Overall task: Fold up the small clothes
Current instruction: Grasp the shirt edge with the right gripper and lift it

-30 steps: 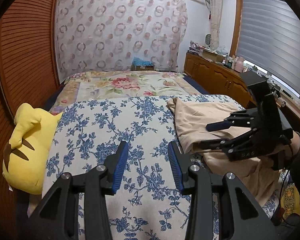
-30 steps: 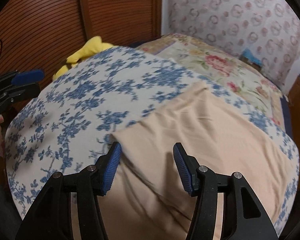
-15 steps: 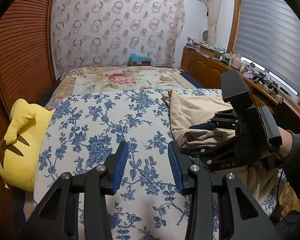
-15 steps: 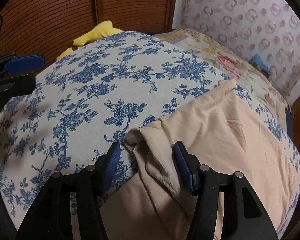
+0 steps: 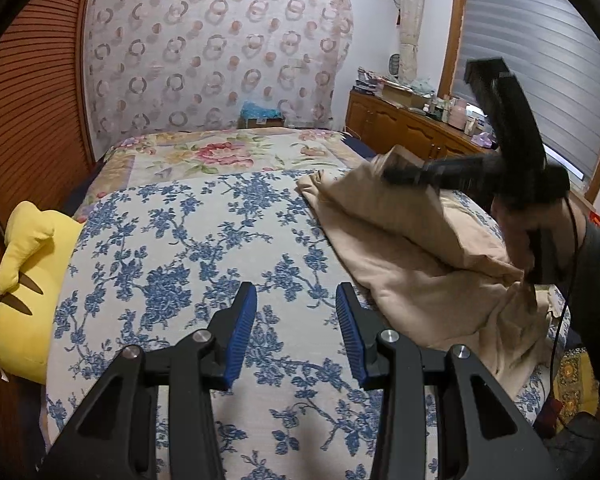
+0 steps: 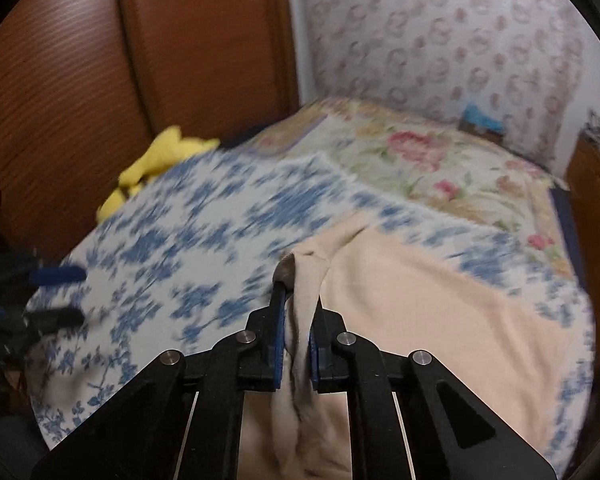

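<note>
My right gripper [image 6: 296, 330] closing, its jaws pinching a bunched fold of the beige garment [image 6: 428, 320], garment along the bed's right edge on the blue-floral bedspread [image 5: 204, 240], its lifted corner seemingly raised though blurred, my left gripper [image 5: 296, 332] spread, empty over the bedspread's near edge, yellow plush toy [image 5: 24, 280] at the left edge

Loads of open bedspread [image 5: 204, 248] ahead and left; the plushie [image 5: 28, 280] blocks the left edge, the garment [image 5: 412, 256] the right.
</note>
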The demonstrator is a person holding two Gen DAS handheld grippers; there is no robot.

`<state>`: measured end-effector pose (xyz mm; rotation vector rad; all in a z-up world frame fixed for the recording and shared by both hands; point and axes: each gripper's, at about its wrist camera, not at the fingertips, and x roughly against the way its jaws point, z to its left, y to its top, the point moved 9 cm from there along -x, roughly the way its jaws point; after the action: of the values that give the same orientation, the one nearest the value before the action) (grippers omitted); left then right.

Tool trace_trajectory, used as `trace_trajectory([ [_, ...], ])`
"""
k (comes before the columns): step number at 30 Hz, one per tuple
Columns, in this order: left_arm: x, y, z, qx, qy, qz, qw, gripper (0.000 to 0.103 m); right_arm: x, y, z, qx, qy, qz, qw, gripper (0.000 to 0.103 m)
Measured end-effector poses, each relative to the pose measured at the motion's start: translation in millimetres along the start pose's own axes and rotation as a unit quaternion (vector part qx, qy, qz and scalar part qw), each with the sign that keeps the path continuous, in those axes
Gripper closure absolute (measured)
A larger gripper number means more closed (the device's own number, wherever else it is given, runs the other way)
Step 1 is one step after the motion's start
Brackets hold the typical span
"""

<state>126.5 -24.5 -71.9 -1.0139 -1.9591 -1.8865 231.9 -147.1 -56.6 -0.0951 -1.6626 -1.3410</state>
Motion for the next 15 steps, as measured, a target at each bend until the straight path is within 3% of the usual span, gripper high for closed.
trace_trajectory([
  [8,0,1,-20,-0.01,-0.019,0.0,0.9998,0.064,39,6,-95,-0.043,-0.088,-0.016,0.995,0.097],
  [15,-2,-2,-32,-0.019,-0.028,0.007,0.9994,0.064,29,-19,-161,-0.071,-0.158,0.023,0.985,0.097],
])
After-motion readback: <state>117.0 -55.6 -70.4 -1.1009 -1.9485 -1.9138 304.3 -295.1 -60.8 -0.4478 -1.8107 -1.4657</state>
